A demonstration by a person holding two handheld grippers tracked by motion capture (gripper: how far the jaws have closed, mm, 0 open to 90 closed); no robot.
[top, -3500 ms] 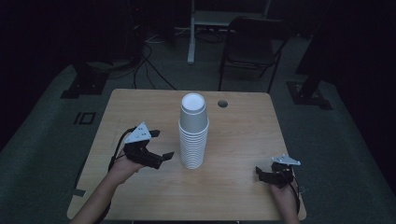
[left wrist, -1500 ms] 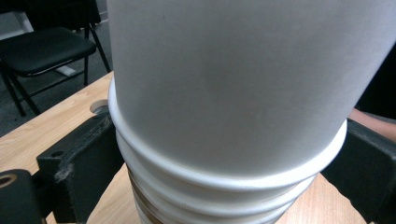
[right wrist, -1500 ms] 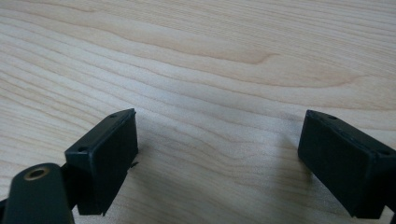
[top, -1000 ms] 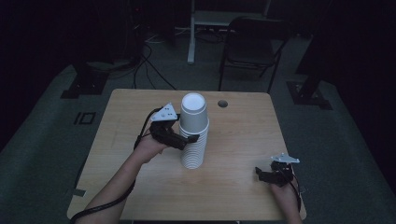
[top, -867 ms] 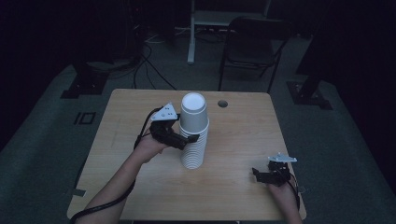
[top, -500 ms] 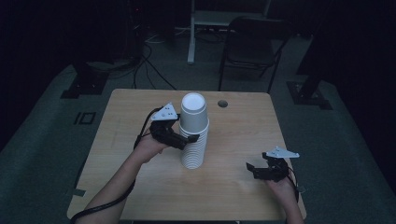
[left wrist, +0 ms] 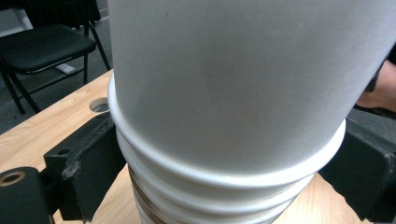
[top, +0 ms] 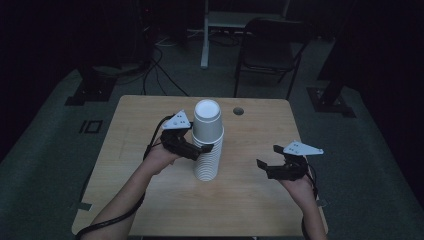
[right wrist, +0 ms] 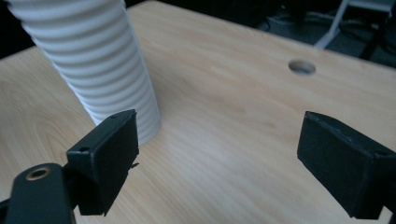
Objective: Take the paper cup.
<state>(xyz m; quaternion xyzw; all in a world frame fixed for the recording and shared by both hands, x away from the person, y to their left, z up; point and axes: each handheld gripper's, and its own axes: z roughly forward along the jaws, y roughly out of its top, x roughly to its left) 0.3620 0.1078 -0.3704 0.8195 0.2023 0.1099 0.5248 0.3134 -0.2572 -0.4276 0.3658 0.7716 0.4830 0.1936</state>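
A tall stack of white paper cups (top: 208,142) stands upside down at the middle of the wooden table (top: 135,125). My left gripper (top: 204,146) reaches in from the left, high on the stack. In the left gripper view its jaws press both sides of the stack (left wrist: 224,93), at the rims just under the top cup, so the left gripper (left wrist: 224,172) is shut on it. My right gripper (top: 268,156) hovers open to the right of the stack. In the right gripper view the stack (right wrist: 107,65) rises at the left, beyond the wide-open right gripper (right wrist: 229,158).
A round cable hole (top: 238,110) is in the table's far side, also seen as a hole (right wrist: 301,67) in the right gripper view. A dark folding chair (top: 267,50) stands beyond the table, with cables on the floor at the far left.
The left gripper went from the table's left to the stack's upper part and has stayed there for the last second. The right gripper has risen and moved left toward the stack.
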